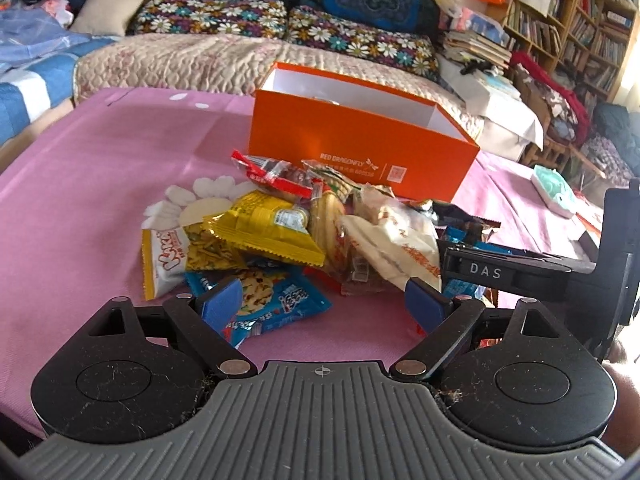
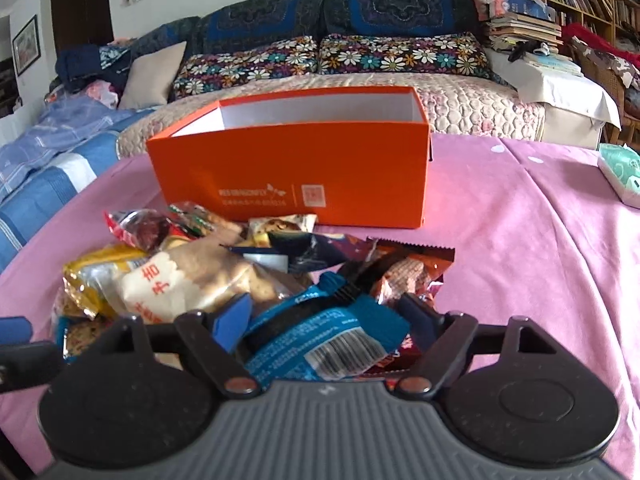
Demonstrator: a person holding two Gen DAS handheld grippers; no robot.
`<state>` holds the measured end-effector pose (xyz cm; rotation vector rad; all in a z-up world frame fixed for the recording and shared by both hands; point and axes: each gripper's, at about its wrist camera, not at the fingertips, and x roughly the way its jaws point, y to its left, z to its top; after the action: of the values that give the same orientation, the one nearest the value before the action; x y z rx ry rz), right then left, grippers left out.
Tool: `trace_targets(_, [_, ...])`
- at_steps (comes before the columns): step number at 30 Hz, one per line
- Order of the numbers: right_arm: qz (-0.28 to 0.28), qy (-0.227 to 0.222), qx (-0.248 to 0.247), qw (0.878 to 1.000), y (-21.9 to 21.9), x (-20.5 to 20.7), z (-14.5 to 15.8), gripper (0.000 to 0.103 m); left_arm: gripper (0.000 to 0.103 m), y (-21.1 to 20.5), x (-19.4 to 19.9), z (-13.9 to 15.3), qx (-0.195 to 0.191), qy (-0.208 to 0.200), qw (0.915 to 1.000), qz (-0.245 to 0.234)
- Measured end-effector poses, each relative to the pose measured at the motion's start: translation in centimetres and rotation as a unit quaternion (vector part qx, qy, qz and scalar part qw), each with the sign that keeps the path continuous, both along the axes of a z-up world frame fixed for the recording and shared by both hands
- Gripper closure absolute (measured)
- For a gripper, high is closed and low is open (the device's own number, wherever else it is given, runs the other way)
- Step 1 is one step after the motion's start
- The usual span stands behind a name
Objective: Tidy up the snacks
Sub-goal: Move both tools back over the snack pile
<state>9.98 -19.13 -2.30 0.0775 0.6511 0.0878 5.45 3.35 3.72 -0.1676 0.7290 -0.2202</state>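
Note:
A pile of snack packets [image 1: 304,232] lies on the pink tablecloth in front of an open orange box [image 1: 360,152]. My left gripper [image 1: 323,305] hovers open at the pile's near edge, over a blue cookie packet [image 1: 272,300], with nothing gripped. My right gripper [image 1: 448,268] reaches into the pile from the right. In the right wrist view the right gripper [image 2: 326,318] stands open around a blue packet [image 2: 320,340] that lies between its blue pads [image 2: 232,320]; I see no pressing. The orange box [image 2: 288,168] stands just behind the pile [image 2: 208,272].
A green tissue pack [image 2: 622,172] lies at the table's right edge. Behind the table stands a sofa with flowered cushions [image 2: 332,60]. Stacked books [image 2: 524,28] and bookshelves [image 1: 580,20] fill the right side. Bare pink cloth [image 2: 520,240] stretches right of the pile.

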Motion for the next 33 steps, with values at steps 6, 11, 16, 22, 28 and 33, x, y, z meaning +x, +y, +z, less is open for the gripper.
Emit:
trace_targets(6, [-0.004,0.022,0.034,0.999,-2.1,-1.0,-0.6,0.022,0.028,0.7,-0.1,0.0,-0.006,0.003,0.9999,0.008])
trace_targets(11, [-0.013,0.028,0.052,0.998,-4.1,-2.4,-0.8,0.022,0.027,0.4,0.1,-0.4,-0.005,0.010,0.9999,0.008])
trace_targets(16, [-0.032,0.020,0.039,0.999,-5.3,-3.8,-0.2,0.022,0.027,-0.4,0.3,-0.8,0.003,0.014,0.9999,0.002])
trace_targets(22, [-0.054,-0.060,-0.003,0.997,-3.8,-4.5,2.6,0.022,0.027,-1.3,0.4,-1.1,0.015,0.017,0.9997,-0.006])
trace_targets(28, [-0.070,-0.046,-0.011,0.996,-3.5,-2.9,2.5,0.022,0.027,-0.8,0.4,-1.1,0.016,0.017,0.9997,0.002])
trace_targets(33, [-0.059,-0.036,-0.015,0.998,-3.0,-2.6,2.1,0.022,0.027,0.0,0.5,-1.0,0.009,0.018,0.9997,0.011])
